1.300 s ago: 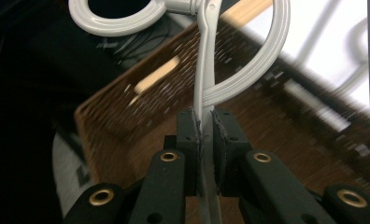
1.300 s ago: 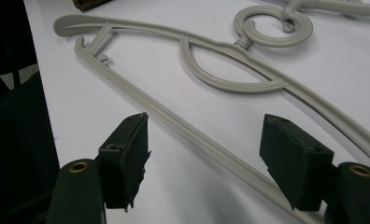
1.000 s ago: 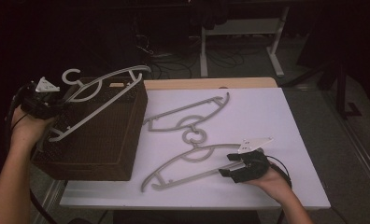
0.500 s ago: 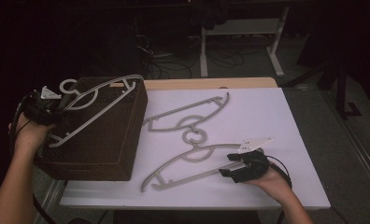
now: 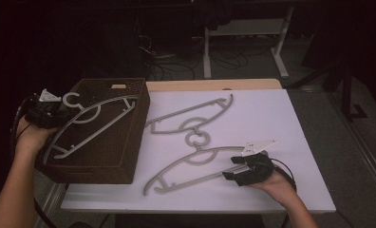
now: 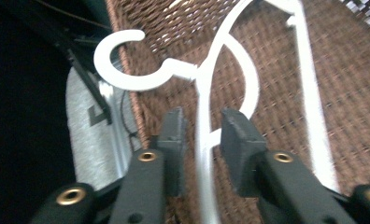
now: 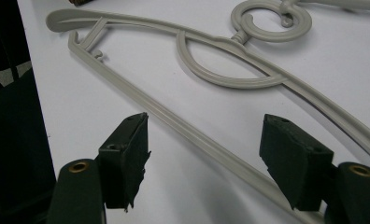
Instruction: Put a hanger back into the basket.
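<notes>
Lowered since the earlier frames, the hanger [image 5: 89,118] in the left gripper [image 5: 46,113] now lies flat on the basket [image 5: 129,156] at the table's left, and that gripper's jaws have just been opening: in the left gripper view the pads [image 6: 237,135] stand just off either side of the thin white bar, which runs straight up between them toward the hook [image 6: 122,60], so the grip looks released. Outward from those jaws the hanger's long axis slants from near left to far right across the basket top. The right gripper [image 5: 238,168] rests at the near right with jaws spread apart, astride the lower bar of the near hanger [image 5: 195,164]; in the right gripper view that bar [image 7: 183,128] crosses the gap without touching either pad. A third hanger [image 5: 191,116] lies farther off, hook to hook with it. The right hand is plainly nearer the next pickup.
</notes>
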Available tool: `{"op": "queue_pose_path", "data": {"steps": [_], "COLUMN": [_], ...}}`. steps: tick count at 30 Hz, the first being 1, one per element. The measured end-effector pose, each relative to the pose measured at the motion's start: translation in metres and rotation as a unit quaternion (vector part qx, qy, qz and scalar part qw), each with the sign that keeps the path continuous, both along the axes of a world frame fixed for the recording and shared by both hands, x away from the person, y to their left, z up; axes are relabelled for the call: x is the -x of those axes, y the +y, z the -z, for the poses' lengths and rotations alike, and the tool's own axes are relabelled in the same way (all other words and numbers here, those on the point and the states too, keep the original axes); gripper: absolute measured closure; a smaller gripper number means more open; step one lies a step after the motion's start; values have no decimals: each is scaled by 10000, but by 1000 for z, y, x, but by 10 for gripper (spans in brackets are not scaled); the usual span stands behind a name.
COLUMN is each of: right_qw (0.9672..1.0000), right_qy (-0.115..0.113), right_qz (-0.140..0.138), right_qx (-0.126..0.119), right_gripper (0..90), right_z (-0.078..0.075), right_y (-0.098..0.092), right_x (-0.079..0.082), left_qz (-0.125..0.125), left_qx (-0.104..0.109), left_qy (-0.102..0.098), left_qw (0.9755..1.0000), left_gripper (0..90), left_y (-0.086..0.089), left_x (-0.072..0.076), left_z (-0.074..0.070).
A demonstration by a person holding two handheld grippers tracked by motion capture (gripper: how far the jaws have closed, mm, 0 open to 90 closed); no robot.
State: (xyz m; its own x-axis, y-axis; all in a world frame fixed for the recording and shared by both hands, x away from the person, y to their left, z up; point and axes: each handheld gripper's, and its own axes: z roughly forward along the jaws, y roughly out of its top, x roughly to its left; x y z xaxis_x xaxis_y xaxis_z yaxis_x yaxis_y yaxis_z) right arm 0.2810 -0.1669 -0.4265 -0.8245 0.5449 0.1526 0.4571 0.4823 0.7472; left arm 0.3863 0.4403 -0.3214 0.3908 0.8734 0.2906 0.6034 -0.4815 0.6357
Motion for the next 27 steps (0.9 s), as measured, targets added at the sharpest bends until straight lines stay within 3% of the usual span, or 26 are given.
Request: {"op": "queue_pose_path", "data": {"steps": [5,6,7,10,11,12,18,23,27], "right_qw": [10000,10000,10000,10000,10000,10000,10000,10000,10000], "right_qy": [11,10,0,-1,-4,-8,-10,-13,-10], "right_qz": [24,25,17,13,12,13,16,25,19], "right_qx": [-21,-19,-22,-23,-22,-24,-54,-65,-59], "right_gripper": [320,320,320,320,320,320,320,320,320], "right_z": [-1,-1,-1,-1,-1,-1,-2,-3,-3], "right_y": [-1,-1,-1,0,0,0,-1,-2,-2], "right_x": [0,0,0,0,0,0,0,0,-1], "left_qz": [168,168,265,330,553,620,1031,1363,1696], "left_qx": [617,617,813,897,1157,1301,1793,2102,2212], "left_qy": [-80,-80,-138,-145,-171,-179,-233,-278,-249], "left_qw": [9979,9979,9962,9953,9916,9894,9781,9677,9601], "left_gripper": [557,533,513,485,452,438,372,315,283], "left_y": [-4,-4,-9,-11,-20,-24,-50,-78,-103], "left_x": [2,2,3,4,6,6,9,13,16], "left_z": [-6,-6,-9,-11,-16,-18,-29,-36,-38]}}
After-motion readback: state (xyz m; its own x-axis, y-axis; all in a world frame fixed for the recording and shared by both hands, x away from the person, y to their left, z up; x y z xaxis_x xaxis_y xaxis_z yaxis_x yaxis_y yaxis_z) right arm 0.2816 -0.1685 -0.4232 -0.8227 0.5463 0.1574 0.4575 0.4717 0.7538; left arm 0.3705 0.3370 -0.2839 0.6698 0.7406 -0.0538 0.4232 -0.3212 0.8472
